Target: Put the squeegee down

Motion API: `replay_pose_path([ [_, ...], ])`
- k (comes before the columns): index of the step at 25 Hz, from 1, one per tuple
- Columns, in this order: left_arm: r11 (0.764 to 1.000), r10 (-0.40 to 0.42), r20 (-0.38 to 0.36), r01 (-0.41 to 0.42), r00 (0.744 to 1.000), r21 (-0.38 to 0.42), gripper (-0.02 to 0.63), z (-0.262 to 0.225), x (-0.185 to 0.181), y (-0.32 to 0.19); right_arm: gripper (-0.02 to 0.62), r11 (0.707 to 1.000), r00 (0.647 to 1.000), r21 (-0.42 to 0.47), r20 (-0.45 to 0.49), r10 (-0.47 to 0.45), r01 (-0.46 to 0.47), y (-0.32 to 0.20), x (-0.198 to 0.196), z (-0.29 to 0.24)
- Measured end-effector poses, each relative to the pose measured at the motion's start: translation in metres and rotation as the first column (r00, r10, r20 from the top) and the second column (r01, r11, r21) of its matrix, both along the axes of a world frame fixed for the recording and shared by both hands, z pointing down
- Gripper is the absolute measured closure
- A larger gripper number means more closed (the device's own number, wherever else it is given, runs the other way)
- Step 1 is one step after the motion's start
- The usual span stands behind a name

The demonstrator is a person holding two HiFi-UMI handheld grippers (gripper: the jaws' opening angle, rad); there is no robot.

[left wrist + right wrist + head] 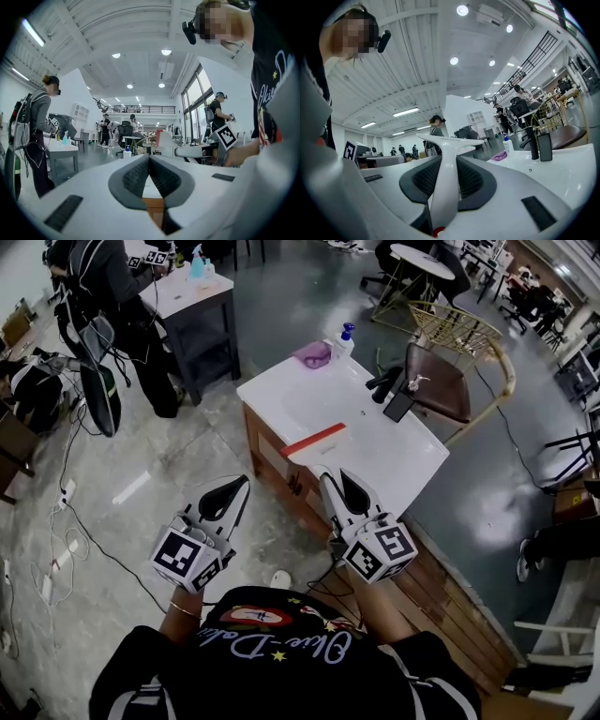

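Two claws show in the head view, and the right gripper (339,486) carries the squeegee (317,448). It has a white handle that widens into a flat white head with a long red blade along its far edge. The head lies over the front left part of the white counter (398,465); I cannot tell from above whether it touches the top. The lower handle is lost between the jaws. The left gripper (236,489) hangs over the floor, well apart from the counter, with its tips together. A black faucet (384,382), a soap bottle (344,340) and a purple cloth (313,354) sit toward the counter's far side.

From the left gripper view, the left gripper (149,165) has its ribbed pads meeting at the tip with nothing between them. Off to the right I see the other claw's marker cube (227,136), partly cut by an arm.

From the right gripper view, the right gripper (449,161) is pinched on the squeegee (445,192). Its white handle stands between the dark pads, and both press its sides. The crossbar spreads above the jaw tips, seen edge-on, so the red blade is hidden. Only a small red spot shows at the handle's base. Beyond it I make out the faucet (531,140) and the cloth (499,155).
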State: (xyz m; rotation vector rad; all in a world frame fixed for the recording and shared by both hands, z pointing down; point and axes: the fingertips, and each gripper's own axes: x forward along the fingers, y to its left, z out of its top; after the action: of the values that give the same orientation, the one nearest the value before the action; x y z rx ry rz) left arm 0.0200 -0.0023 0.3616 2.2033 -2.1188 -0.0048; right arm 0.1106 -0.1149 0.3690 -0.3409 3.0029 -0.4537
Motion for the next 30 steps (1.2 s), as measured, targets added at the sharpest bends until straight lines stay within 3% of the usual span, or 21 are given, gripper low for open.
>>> replay_pose_path([
  [12,1.0,0.009,0.007,-0.009,1.0,-0.014,0.611,0.0,-0.01,-0.001,0.486,1.0,1.0,0.0,0.0,0.014,-0.014,-0.003,-0.007,-0.001],
  [30,0.99,0.138,-0.017,-0.138,0.99,-0.001,0.611,-0.004,-0.054,-0.034,0.486,0.988,0.988,-0.007,-0.017,0.153,-0.153,-0.016,-0.032,-0.001],
])
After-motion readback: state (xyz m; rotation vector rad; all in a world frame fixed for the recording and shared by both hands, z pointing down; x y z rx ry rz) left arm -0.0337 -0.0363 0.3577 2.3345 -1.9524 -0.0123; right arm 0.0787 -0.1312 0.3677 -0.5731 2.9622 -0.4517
